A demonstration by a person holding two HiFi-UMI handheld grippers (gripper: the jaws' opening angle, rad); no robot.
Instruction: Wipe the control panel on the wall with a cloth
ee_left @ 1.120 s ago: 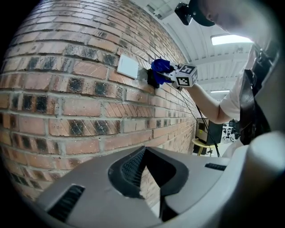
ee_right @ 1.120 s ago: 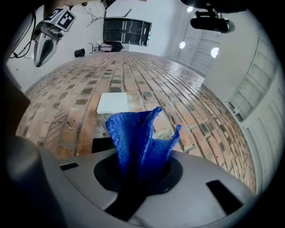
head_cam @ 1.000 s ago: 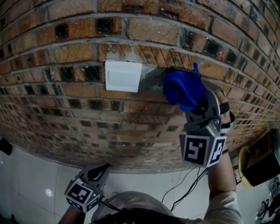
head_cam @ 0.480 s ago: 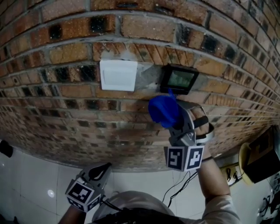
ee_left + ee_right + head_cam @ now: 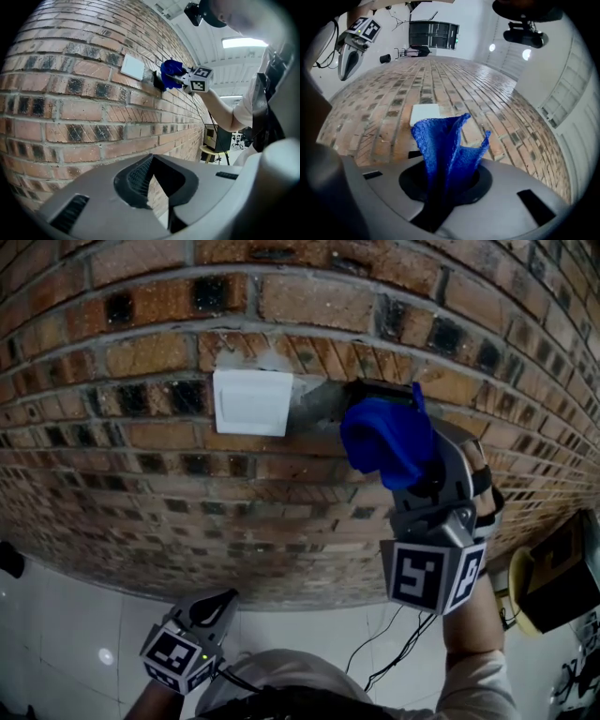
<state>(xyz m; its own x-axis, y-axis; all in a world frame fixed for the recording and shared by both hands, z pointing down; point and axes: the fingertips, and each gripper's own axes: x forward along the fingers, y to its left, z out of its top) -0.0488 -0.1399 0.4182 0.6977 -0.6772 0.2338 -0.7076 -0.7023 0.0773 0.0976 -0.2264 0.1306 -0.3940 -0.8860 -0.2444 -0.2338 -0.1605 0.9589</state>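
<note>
**Cloth is on the panel, but a snag looks likely**

The blue cloth (image 5: 384,437) is pinched tight in the right claw (image 5: 420,472), with most of it bunched loose ahead of the tips. It's pressed over the panel (image 5: 377,388), of which only the dark top edge can be seen. The panel sits at 3 o'clock of the white plate (image 5: 251,401), just beside it.

The left claw (image 5: 208,613) is parked low at 7 o'clock, closed up with nothing in it.

What could go wrong, probably:
- The loose folds could get caught on the rough brick (image 5: 141,474) if the stroke is run past the panel's edge, and the cloth could be dragged out of the pinch.
- If it's pushed too hard, the panel could be knocked by the hard tips, or something on it pressed by accident.
</note>
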